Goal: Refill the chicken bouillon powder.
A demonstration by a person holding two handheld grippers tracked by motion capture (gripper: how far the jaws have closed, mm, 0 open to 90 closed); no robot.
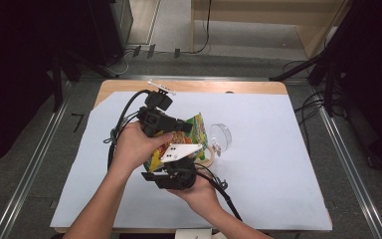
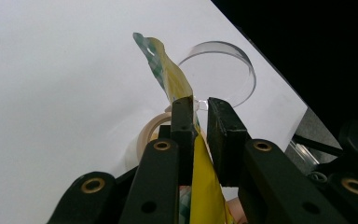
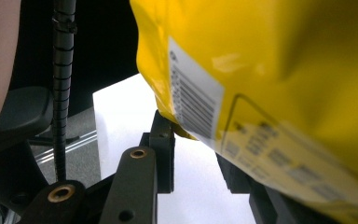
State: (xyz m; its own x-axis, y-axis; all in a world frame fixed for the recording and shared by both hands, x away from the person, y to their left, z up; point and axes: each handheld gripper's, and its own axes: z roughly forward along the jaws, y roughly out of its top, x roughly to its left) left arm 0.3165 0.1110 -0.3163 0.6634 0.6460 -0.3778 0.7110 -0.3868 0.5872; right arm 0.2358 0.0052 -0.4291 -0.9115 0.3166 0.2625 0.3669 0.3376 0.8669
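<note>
Tongs first: the left gripper (image 2: 196,105) has its two black jaws pressed onto the upper edge of the yellow snack bag (image 2: 170,77), the foil strip rising between them and curling past their tips; the right gripper (image 3: 193,135) sits under the bag (image 3: 270,70), one jaw against its lower corner by the barcode, the other jaw hidden behind the foil, so whether it is clamped on the bag or merely cradling it cannot be told from these pictures.

From above, the left gripper (image 1: 155,119) holds the bag (image 1: 191,130) from the far side and the right gripper (image 1: 176,175) from the near side, the bag lifted between them off the white sheet (image 1: 278,149); the step in hand looks like pulling the bag open, or at least steadying it between both tools.

To do it well, the person would likely keep the left jaws square across the seal rather than on its frayed tip, since the strip ahead of the jaws already twists; the right gripper probably needs a firm bite on the opposite face before any pull, and the pull should be slow and opposed, or the foil may slip or tear unevenly.

Just beyond the left jaws lie a roll of tape (image 2: 145,133) and a clear round dish (image 2: 223,70); both sit close enough that a sudden release could knock them.
</note>
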